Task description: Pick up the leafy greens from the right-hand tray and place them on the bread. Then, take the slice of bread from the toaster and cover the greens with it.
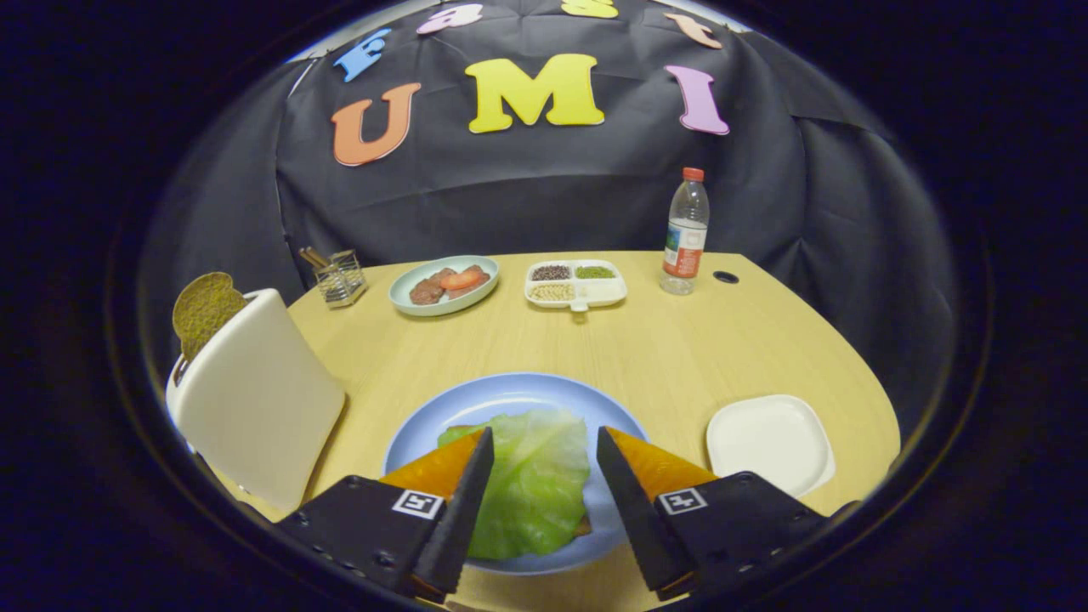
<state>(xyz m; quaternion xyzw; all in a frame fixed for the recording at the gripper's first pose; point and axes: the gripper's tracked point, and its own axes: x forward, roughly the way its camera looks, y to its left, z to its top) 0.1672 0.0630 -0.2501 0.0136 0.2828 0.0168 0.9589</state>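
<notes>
With greens (531, 484) laid on the plate (425, 429), I'd swing my wide-open, empty gripper (544, 463) to the toaster bread (204, 310) at left, pinching it near its top.

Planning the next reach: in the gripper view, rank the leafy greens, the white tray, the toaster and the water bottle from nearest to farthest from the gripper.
The gripper is open.
1. Leafy greens: between the fingers, on the blue plate.
2. White tray: right of the fingers; toaster: left. Too close to call.
3. Water bottle: far right edge of the table.
</notes>
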